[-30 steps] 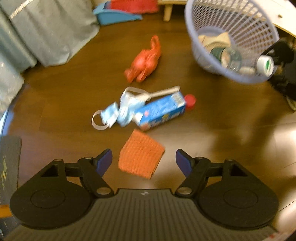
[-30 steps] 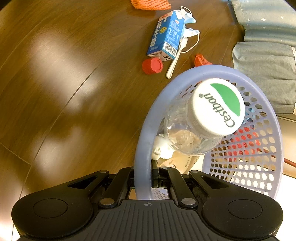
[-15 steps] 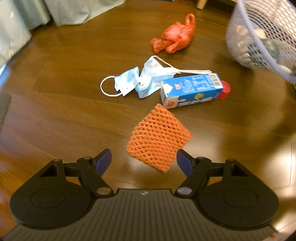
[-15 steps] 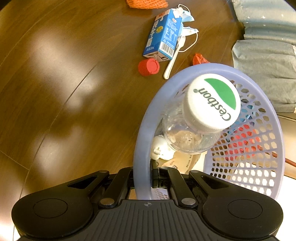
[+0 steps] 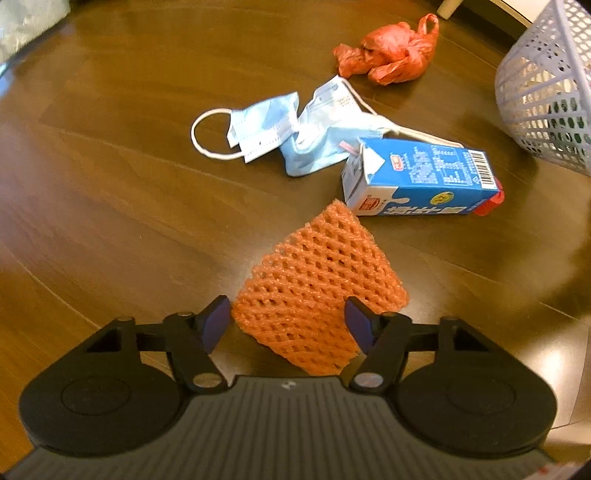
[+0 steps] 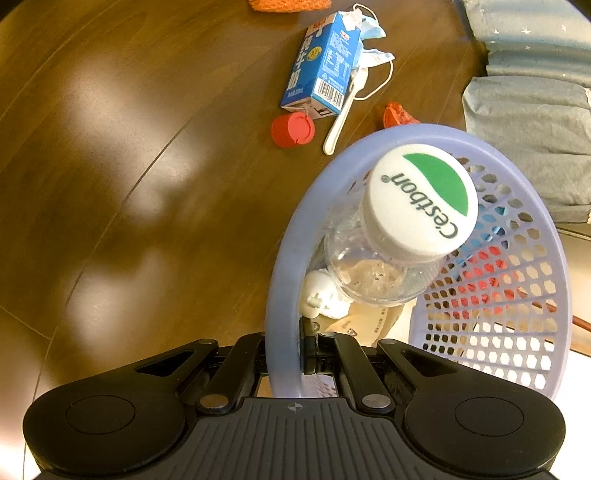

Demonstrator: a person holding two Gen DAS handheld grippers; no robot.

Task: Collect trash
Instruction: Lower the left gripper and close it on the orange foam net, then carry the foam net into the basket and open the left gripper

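Observation:
An orange foam fruit net (image 5: pixel 314 288) lies on the wooden floor, its near end between the blue fingertips of my open left gripper (image 5: pixel 288 323). Beyond it lie a blue milk carton (image 5: pixel 421 181), crumpled blue face masks (image 5: pixel 295 129) and a red plastic bag (image 5: pixel 388 48). My right gripper (image 6: pixel 301 349) is shut on the rim of the lavender basket (image 6: pixel 291 258), which holds a clear bottle with a white and green cap (image 6: pixel 421 203) and paper scraps. The right wrist view also shows the carton (image 6: pixel 325 66), a red cap (image 6: pixel 291 129) and a white plastic spoon (image 6: pixel 343 114).
The basket's mesh wall (image 5: pixel 546 92) stands at the far right of the left wrist view. Grey-blue cushions or bedding (image 6: pixel 532 122) lie along the floor's right side in the right wrist view. A white furniture leg (image 5: pixel 448 7) stands behind the red bag.
My left gripper has dropped and moved forward over the floor, so the orange net now sits between its fingertips. The right gripper and basket have shifted slightly away from the carton.

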